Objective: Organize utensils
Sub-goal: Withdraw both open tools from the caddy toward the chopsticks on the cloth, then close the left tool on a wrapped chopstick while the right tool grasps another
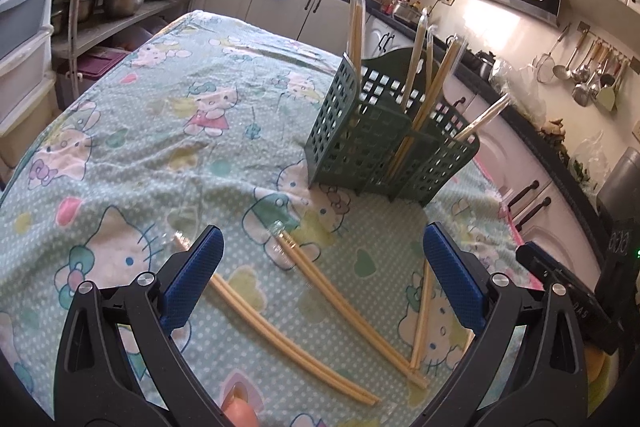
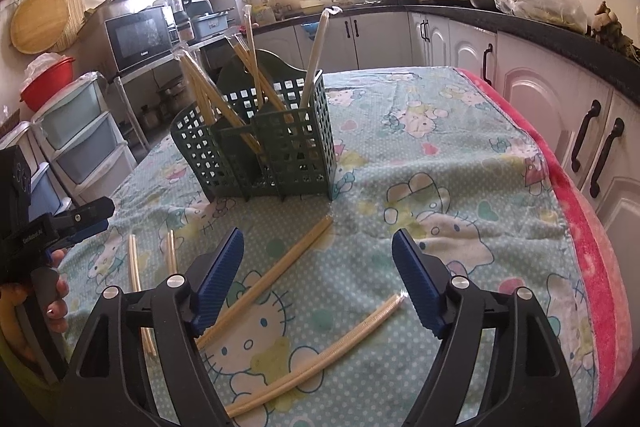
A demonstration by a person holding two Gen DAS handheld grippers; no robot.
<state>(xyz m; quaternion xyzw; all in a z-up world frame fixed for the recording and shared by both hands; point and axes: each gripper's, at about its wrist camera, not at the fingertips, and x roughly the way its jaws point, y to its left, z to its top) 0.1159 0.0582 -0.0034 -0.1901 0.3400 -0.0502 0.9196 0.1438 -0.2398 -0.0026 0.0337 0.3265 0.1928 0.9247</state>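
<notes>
Both black grippers, left point(image 1: 322, 269) and right point(image 2: 318, 273), spread their blue-padded fingers point(image 2: 218, 281) wide, holding nothing (pale wrapped chopsticks point(image 2: 266, 281) lie beneath).

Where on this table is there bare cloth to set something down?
Free: the cloth left of the green basket out to the table's far edge, and between basket and red blanket edge. Crowded: the near strip, where wrapped chopstick pairs lie scattered.

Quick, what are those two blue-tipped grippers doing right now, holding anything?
Left gripper: open, holding nothing; chopsticks lie on the cloth below it.
Right gripper: open, holding nothing.
</notes>
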